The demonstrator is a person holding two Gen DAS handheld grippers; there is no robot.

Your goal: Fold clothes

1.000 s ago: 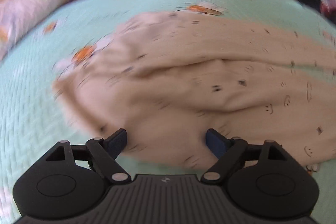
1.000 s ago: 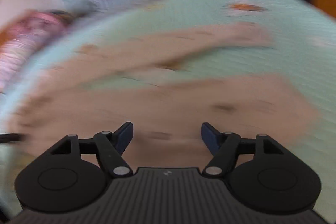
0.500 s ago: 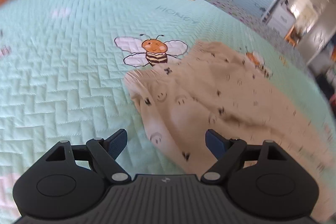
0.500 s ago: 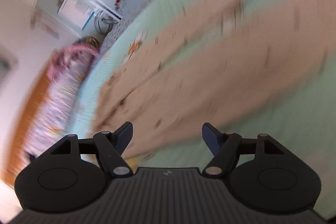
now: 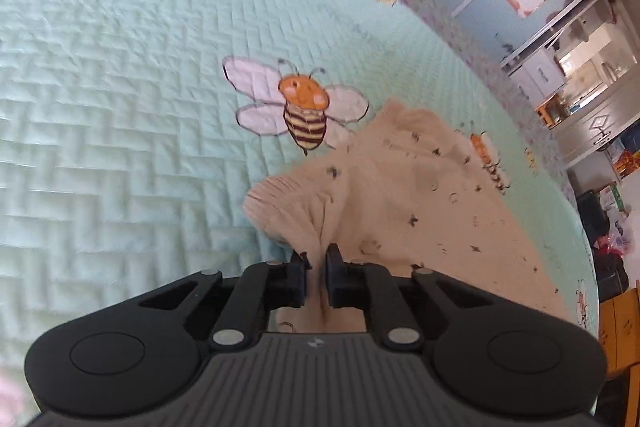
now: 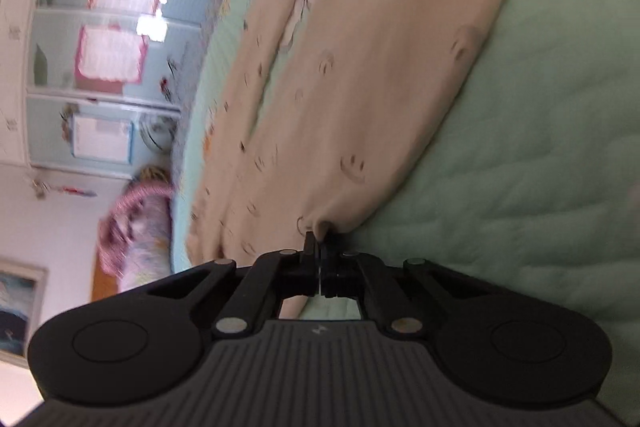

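- Mint-green quilted bedspread (image 5: 120,107) with a zigzag stitch and a printed cartoon bee (image 5: 304,111); glass-panelled cupboard doors (image 6: 108,47) and a pink patterned pillow (image 6: 136,227) in the background.
- left gripper (image 5: 316,267): jaws have just been closing, now pinched on a gathered fold of the beige garment (image 5: 400,203) close to its ribbed cuff or hem (image 5: 276,195); cloth bunches up between the pads.
- right gripper (image 6: 318,247): jaws have just been closing, now pressed together, nipping a small tuck at the garment's edge beside bare bedspread.
- Beige garment lies spread on the bed, soft fabric, small dark smiley faces and specks, long folds running away from the right gripper, some creases.
- Both views partly blurred.
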